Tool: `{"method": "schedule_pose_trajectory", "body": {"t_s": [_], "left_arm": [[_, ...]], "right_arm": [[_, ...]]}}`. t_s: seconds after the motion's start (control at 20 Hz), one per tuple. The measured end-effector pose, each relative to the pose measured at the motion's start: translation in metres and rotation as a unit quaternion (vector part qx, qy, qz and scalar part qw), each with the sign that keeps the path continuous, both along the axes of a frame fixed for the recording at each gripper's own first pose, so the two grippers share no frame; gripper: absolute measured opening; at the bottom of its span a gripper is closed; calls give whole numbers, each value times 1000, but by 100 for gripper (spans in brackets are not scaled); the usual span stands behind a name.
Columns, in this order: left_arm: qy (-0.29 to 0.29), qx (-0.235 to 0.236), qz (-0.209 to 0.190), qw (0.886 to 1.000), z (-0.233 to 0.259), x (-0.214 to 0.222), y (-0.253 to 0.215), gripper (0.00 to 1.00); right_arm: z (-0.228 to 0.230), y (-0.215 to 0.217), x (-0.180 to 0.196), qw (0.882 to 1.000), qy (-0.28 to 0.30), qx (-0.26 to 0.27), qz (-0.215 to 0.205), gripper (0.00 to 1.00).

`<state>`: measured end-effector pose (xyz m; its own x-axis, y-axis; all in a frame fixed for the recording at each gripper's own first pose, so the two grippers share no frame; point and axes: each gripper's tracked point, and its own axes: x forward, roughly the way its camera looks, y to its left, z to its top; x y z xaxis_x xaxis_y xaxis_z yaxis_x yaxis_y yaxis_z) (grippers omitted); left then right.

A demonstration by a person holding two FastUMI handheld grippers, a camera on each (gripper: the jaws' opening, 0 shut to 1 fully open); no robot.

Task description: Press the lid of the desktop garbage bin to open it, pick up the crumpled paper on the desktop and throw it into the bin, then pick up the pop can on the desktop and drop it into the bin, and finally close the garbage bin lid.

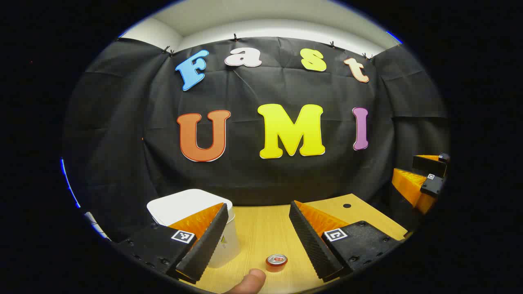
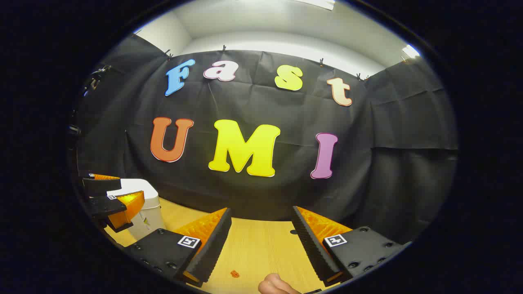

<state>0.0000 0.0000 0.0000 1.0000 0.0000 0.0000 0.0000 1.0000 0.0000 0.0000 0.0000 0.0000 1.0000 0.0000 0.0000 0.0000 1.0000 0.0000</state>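
Note:
In the left gripper view the white desktop bin (image 1: 186, 204) stands at the left on the wooden table (image 1: 265, 228), its lid lying flat, partly behind my left finger. A red pop can (image 1: 276, 261) stands upright close below, between the fingers' bases. My left gripper (image 1: 258, 205) is open and holds nothing. My right gripper (image 2: 261, 209) is open too, over bare table. In the right gripper view the bin (image 2: 149, 212) sits far left with the left gripper (image 2: 116, 200) just in front of it. The right gripper (image 1: 423, 179) appears at the far right in the left gripper view.
A person's fingertip (image 1: 250, 281) shows at the bottom edge, and a thumb (image 2: 274, 285) likewise. Small orange crumbs (image 2: 234, 274) lie on the wood. A round hole (image 1: 347, 206) marks the table near its back right corner. Black cloth closes off the back.

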Motion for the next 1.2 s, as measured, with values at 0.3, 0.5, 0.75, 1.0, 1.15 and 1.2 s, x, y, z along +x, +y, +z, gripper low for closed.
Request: {"method": "schedule_pose_trajectory", "body": {"t_s": [0.3,0.5,0.75,1.0,1.15,1.2], "left_arm": [[-6,6,4,1000,4,2,-4,98],[-1,4,7,1000,1,6,-6,99],[-3,5,13,1000,2,10,-6,99],[-4,5,27,1000,4,14,1,99],[-4,5,46,999,2,17,13,96],[0,4,50,999,-1,19,15,94]], "right_arm": [[-1,-5,5,1000,-5,1,1,94],[-3,-6,10,1000,-4,3,4,94],[-3,-6,19,1000,-4,1,11,94],[-10,-2,26,1000,4,4,18,94],[-12,1,30,1000,9,4,20,94],[-12,2,30,1000,10,3,22,94]]}}
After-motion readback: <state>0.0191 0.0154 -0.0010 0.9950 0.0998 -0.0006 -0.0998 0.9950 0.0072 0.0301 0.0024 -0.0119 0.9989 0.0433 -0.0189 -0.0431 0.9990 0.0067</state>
